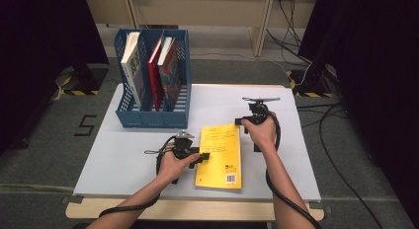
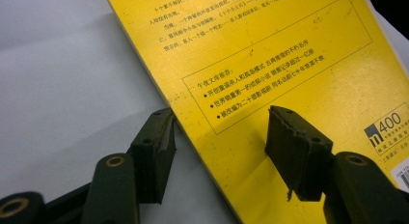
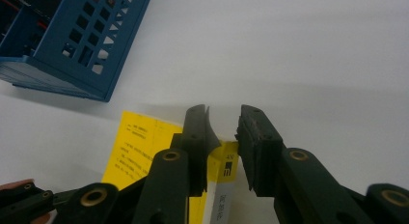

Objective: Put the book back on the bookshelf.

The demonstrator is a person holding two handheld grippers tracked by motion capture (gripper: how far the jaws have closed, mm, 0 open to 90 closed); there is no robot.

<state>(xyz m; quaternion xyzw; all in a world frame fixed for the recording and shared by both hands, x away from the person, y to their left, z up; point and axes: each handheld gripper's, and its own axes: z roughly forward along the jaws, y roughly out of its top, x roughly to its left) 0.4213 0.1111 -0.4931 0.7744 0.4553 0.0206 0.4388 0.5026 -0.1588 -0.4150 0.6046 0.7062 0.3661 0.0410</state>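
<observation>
A yellow book (image 1: 221, 162) lies flat on the pale table (image 1: 123, 155), back cover up with black print. My left gripper (image 1: 203, 156) sits at its left long edge. In the left gripper view the jaws of the left gripper (image 2: 219, 119) stand open astride that edge of the book (image 2: 289, 64), one pad over bare table, the other over the cover. My right gripper (image 1: 242, 121) is at the book's far right corner. In the right gripper view the right gripper (image 3: 224, 110) has its pads close together, clamped on the corner of the book (image 3: 140, 142) by its white spine.
A blue slotted file holder (image 1: 148, 118) stands at the table's back left with three upright books in it; its corner (image 3: 72, 50) is near the right gripper. Black cables trail from both grippers. The table's front edge runs just below the book.
</observation>
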